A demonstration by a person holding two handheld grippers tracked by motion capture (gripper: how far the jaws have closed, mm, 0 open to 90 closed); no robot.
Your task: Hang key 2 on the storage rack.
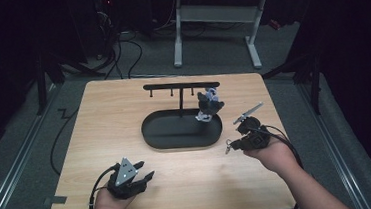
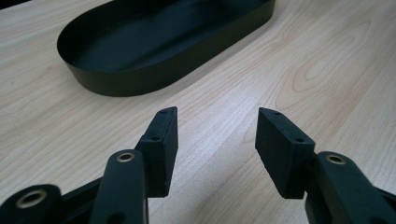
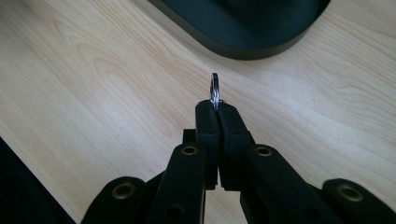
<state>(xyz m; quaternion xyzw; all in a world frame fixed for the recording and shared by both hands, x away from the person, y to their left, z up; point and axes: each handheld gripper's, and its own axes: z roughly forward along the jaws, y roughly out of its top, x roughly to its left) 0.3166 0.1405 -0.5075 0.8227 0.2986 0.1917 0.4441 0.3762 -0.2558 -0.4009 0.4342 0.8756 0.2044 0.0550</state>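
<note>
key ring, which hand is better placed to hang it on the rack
Right. The right hand-held gripper is shut on the key ring beside the black tray under the rack. The left hand-held gripper is open, empty and nearer the table's front edge.

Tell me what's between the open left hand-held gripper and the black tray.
Only bare wooden table separates the left hand-held gripper from the black tray, seen in the left gripper view.

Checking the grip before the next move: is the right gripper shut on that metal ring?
Shut on it: the right gripper has its jaws pressed together, pinching the metal ring, which sticks out above them.
</note>
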